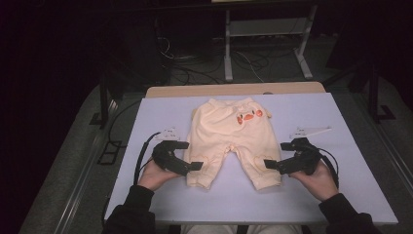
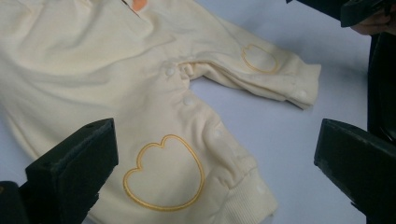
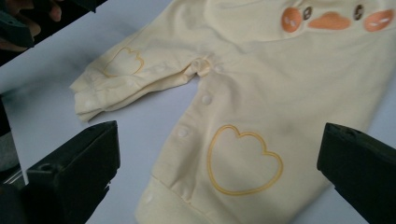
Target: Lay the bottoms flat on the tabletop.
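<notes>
Pale yellow baby trousers [image 1: 229, 136] lie flat on the white table [image 1: 341, 185], waist at the far side, with an orange duck face [image 1: 248, 116] near the waistband. My left gripper [image 1: 192, 156] stands open at the left leg's cuff. In the left gripper view the wide-apart jaws of that gripper [image 2: 215, 135] frame the leg's stitched heart outline [image 2: 163, 172] without touching the cloth [image 2: 93, 56]. My right gripper [image 1: 276, 155] is open beside the right leg's cuff. Its own view has the gripper [image 3: 219, 137] hovering over the other heart [image 3: 243, 161], below the duck face [image 3: 329, 19].
Two small white paper slips lie on the table, one at the left [image 1: 168, 132] and one at the right [image 1: 309, 130]. A metal stand [image 1: 265, 44] and floor cables sit beyond the far edge. A dark floor surrounds the table.
</notes>
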